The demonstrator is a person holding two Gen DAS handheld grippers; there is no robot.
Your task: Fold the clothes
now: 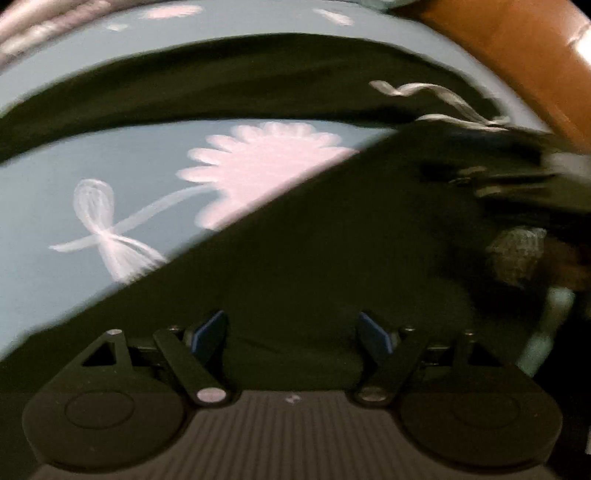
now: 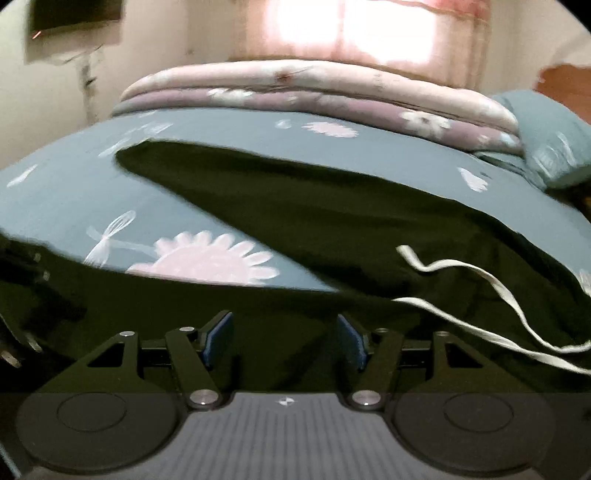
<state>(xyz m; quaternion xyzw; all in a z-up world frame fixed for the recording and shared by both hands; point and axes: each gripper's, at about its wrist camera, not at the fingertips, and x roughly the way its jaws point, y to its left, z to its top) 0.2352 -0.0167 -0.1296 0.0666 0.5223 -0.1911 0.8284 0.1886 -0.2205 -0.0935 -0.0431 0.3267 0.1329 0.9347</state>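
A dark green garment (image 1: 332, 240) lies spread on a blue flowered bedsheet (image 1: 74, 177). Two long parts of it run apart like a V, with sheet showing between them. Its white drawstring (image 1: 439, 96) lies loose at the far right, and it trails across the cloth on the right in the right wrist view, drawstring (image 2: 491, 284). My left gripper (image 1: 291, 330) hangs open just over the dark cloth, with nothing between its blue pads. My right gripper (image 2: 284, 334) is open too, over the near part of the garment (image 2: 332, 221), and holds nothing.
A folded pink and mauve quilt (image 2: 314, 88) lies at the far end of the bed, with a blue pillow (image 2: 550, 140) to its right. A brown wooden board (image 1: 517, 48) borders the bed. A bright curtained window (image 2: 354, 29) is behind.
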